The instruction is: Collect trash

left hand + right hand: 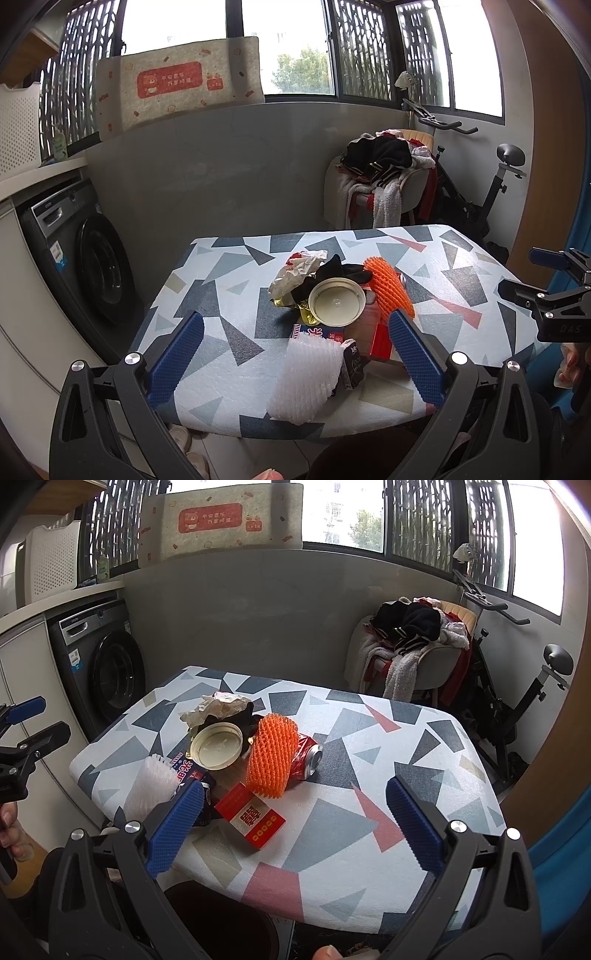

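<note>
A tablecloth (332, 830) of white, printed with grey, navy and salmon-pink shards, lies ahead of the right gripper (295, 827), whose finger pads (413, 827) are blue on black arms. Between those pads sits a red-and-cream box (251, 819) with gold coins. Beyond it lie orange foam netting (271, 753), a red can (306, 755) and a cream lid (218, 746); left of the claw, white foam netting (153, 788). A grey washing machine (99, 668) stands far left.

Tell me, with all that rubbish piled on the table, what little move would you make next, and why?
Probably ease the left gripper forward and down onto the white foam net. Both grippers are open and empty, and that net lies nearest the table's front edge, between the left gripper's fingers, clear of the heaped pile behind it.
</note>
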Motion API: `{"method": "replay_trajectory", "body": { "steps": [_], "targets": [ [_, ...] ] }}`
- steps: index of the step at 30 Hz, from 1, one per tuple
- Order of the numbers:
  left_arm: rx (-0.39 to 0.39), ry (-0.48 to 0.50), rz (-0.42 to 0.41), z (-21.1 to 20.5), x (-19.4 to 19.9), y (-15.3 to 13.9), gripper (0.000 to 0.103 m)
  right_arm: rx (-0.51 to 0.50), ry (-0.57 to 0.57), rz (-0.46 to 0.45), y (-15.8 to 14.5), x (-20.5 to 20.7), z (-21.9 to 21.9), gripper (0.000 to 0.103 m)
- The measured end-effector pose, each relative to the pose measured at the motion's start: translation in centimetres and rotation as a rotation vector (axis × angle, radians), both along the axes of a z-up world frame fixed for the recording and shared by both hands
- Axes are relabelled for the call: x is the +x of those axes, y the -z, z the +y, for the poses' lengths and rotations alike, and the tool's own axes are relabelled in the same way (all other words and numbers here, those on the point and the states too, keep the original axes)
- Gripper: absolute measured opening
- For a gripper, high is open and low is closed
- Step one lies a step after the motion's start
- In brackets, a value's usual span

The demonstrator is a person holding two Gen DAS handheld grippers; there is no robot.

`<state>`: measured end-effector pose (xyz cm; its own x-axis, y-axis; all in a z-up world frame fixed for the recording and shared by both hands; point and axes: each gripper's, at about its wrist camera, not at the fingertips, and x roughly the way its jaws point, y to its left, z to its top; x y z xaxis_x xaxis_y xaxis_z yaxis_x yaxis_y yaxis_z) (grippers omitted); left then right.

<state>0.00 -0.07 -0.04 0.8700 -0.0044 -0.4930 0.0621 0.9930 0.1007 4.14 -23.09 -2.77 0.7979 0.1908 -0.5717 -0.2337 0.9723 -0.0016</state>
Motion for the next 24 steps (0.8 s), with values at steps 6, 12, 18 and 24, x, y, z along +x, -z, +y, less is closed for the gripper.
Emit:
{"method": "replay_trajectory", "body": {
  "steps": [6, 12, 18, 24],
  "targets": [
    [-0.001, 0.001, -0.001, 0.0, 0.0, 0.0, 0.098, 0.000, 0.000, -0.001, 0.0, 0.0, 0.1, 0.097],
    [-0.012, 0.004, 0.002, -0.1, -0.2, 0.3, 0.098, 0.002, -0.002, 0.001, -0.1, 0.0, 0.0, 0.097],
    [-0.018, 0.031, 0.004, 0.1, -0.2, 0.8, 0.098, 0.023, -0.021, -0.033, 0.5, -0.6, -0.2, 0.097],
    [-0.047, 0.093, 0.037, 0.8, 0.5, 2.3, 0.098, 0.125, -0.123, -0.093, 1.3, -1.4, 0.3, 0.097]
  ]
}}
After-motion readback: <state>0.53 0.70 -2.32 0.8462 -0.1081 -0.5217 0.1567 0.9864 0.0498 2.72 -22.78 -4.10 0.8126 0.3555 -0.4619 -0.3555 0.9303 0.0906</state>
